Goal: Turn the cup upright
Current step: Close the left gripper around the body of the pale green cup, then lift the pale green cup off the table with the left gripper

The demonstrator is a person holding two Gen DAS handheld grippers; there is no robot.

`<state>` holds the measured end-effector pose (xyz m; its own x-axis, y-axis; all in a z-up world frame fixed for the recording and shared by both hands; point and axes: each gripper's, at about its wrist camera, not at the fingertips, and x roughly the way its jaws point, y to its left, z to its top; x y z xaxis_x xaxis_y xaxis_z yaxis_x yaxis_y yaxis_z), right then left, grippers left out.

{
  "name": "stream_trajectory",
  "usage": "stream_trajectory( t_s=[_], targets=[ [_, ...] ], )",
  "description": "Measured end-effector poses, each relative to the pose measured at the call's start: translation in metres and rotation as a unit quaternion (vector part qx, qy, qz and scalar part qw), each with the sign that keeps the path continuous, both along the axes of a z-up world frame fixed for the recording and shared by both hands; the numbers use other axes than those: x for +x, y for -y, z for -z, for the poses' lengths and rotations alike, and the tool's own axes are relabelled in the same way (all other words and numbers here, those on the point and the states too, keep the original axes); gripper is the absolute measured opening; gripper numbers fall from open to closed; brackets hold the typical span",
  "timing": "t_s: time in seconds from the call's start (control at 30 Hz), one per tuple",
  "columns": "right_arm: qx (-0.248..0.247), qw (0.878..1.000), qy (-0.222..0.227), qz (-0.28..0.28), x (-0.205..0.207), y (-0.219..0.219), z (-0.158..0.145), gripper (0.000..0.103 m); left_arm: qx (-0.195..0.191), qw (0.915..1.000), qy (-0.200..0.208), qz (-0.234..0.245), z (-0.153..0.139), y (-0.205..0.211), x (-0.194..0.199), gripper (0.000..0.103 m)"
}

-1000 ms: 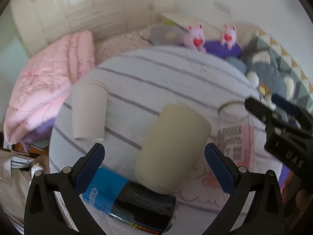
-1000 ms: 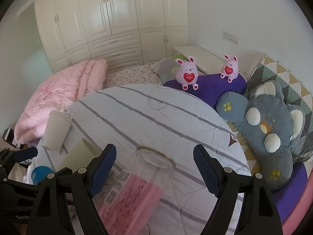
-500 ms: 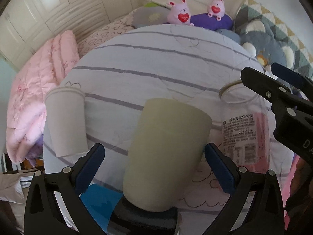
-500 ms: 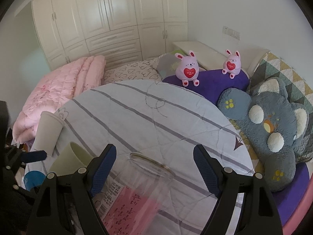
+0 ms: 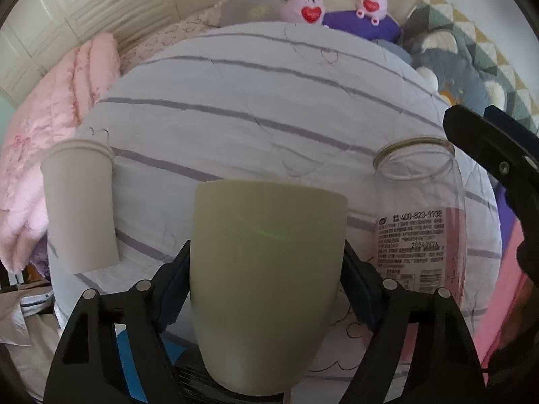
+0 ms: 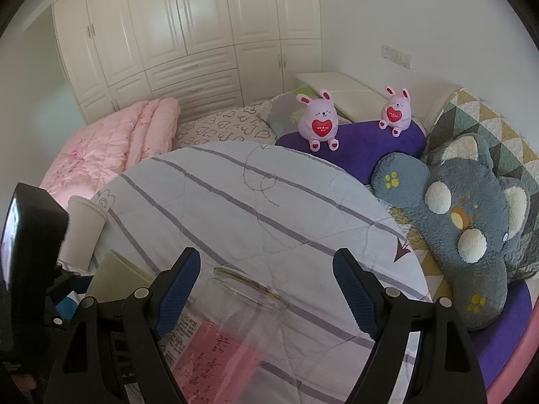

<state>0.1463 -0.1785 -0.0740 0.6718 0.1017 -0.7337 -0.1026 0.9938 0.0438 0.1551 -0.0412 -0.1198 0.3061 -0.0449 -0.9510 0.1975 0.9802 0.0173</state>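
A pale green cup (image 5: pixel 266 279) stands upright, rim up, between the blue pads of my left gripper (image 5: pixel 266 262), which is shut on its sides. Its edge also shows in the right wrist view (image 6: pixel 114 277). My right gripper (image 6: pixel 266 289) is open, its fingers on either side of a clear plastic jar with a pink label (image 6: pixel 235 333) without touching it. The jar also stands right of the cup in the left wrist view (image 5: pixel 421 222).
A white paper cup (image 5: pixel 81 205) stands upright left of the green cup. A blue and black can (image 5: pixel 141 370) lies under the left gripper. The round table's striped cloth (image 5: pixel 269 101) is bordered by a pink quilt (image 5: pixel 40 128), purple cushion with plush rabbits (image 6: pixel 353 141) and a grey plush (image 6: pixel 465 215).
The left gripper has closed on the green cup, and the cup has gone from tilted to upright. The right gripper has stayed open around the jar.
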Motion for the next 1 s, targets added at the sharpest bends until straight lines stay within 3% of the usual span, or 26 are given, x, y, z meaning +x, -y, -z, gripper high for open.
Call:
stream_trajectory(
  t_s=[0.27, 0.37, 0.63, 0.9, 1.0],
  targets=[
    [-0.01, 1.0, 0.012, -0.012, 0.009, -0.001, -0.009, 0.082, 0.009, 1.0, 0.004, 0.002, -0.007, 0.001, 0.017, 0.081],
    [-0.008, 1.0, 0.012, -0.016, 0.018, 0.0, -0.009, 0.082, -0.003, 0.9999, -0.007, 0.008, -0.008, 0.004, 0.034, 0.081],
    [-0.016, 1.0, 0.017, -0.015, 0.043, 0.006, -0.01, 0.082, -0.003, 0.9998, 0.018, -0.006, -0.017, 0.014, 0.089, 0.081],
    [-0.015, 1.0, 0.001, -0.018, 0.064, 0.009, 0.0, 0.082, 0.025, 0.9995, 0.014, -0.012, 0.003, 0.02, 0.12, 0.081],
    [-0.01, 1.0, -0.008, -0.021, 0.07, 0.007, 0.0, 0.082, 0.015, 0.9996, 0.015, -0.02, 0.003, 0.018, 0.12, 0.082]
  ],
)
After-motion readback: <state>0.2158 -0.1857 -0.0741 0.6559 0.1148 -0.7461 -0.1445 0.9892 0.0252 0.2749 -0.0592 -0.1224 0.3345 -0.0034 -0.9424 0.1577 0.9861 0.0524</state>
